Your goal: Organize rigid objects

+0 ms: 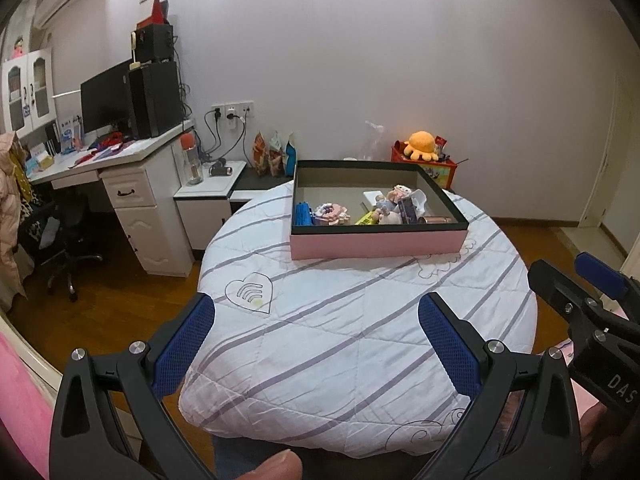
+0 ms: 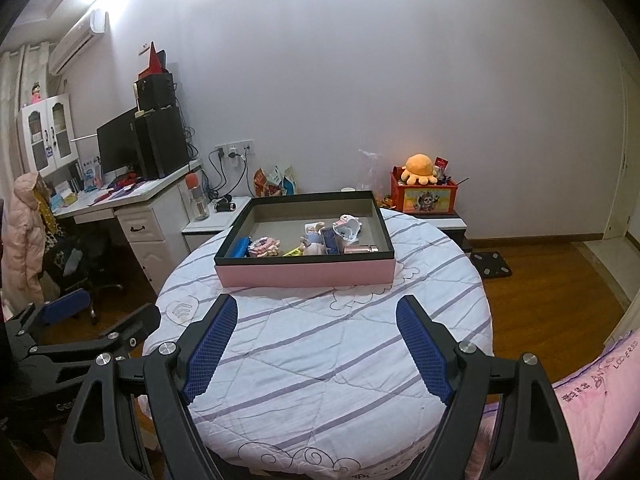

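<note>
- Nearest, at 6 o'clock in each wrist view: the left gripper [image 1: 316, 342] and the right gripper [image 2: 318, 346], both with blue-padded fingers [image 1: 182, 346] spread wide and nothing between them.
- At 3 o'clock in the left view, the right gripper appears from the side; at 9 o'clock in the right view, the left gripper appears likewise.
- Beneath and beyond the fingers: a round worktop [image 2: 340, 360] covered by a white quilted cloth with grey stripes.
- At 12 o'clock on the worktop, well apart from both grippers: a shallow pink box [image 1: 378, 243] with a dark rim, open at the top.
- Inside the box, along its near wall: a blue item [image 1: 303, 214] at the left, a pink-and-white toy [image 1: 331, 213] just beside it, and a cluster of small figurines and packets [image 1: 400, 208] toward the right; finer identity cannot be told.
- Farther, at 10 o'clock: a white desk [image 1: 132, 184] carrying a dark monitor [image 1: 106, 100].
- Farthest, at 1 o'clock against the wall: an orange plush octopus [image 2: 418, 168] atop a red box [image 2: 425, 197].
</note>
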Tool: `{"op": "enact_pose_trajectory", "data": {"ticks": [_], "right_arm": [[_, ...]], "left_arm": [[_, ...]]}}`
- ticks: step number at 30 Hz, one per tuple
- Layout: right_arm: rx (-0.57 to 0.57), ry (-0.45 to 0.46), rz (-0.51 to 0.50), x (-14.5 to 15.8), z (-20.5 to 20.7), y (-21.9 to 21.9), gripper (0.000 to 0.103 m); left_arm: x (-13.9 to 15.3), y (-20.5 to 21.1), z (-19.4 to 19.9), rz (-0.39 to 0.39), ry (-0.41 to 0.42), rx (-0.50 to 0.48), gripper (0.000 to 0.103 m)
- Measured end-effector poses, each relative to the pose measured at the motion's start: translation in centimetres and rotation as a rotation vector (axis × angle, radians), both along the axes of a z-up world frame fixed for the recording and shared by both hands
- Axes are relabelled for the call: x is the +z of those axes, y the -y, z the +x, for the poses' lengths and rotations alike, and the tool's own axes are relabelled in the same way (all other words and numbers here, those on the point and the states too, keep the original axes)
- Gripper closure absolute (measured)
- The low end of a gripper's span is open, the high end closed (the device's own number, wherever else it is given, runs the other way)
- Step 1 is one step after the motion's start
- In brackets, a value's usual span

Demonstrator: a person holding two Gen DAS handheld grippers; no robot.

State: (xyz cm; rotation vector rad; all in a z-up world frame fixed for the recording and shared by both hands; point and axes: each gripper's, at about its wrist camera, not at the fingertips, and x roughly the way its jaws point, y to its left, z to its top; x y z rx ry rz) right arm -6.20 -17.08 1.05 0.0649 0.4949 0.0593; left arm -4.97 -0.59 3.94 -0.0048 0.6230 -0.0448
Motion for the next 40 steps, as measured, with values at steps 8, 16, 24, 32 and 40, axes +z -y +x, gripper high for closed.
{"op": "enact_pose_trajectory", "data": {"ticks": [8, 16, 24, 32, 40], "right_arm": [[-0.011, 0.002, 0.004, -0.08, -0.20, 0.27, 0.020], [-0.010, 0.006, 0.006, 0.04, -0.36, 0.27, 0.020], [-0.010, 0.006, 0.006, 0.03, -0.39, 0.30, 0.020], [-0.012, 0.004, 0.009, 0.09, -0.34, 0.42, 0.020], [-0.013, 0.004, 0.011, 0.23, -0.25, 0.58, 0.020]], "left_arm": [[0.04, -0.05, -0.02, 0.008, 0.005, 0.006, 0.000], [0.35, 0.24, -0.22, 0.015, 0.011, -0.001, 0.000], [0.37, 0.27, -0.14, 0.014, 0.009, -0.002, 0.000], [0.29, 0.22, -0.16, 0.007, 0.002, -0.015, 0.000], [0.40, 0.40, -0.34, 0.009, 0.017, -0.020, 0.000]]}}
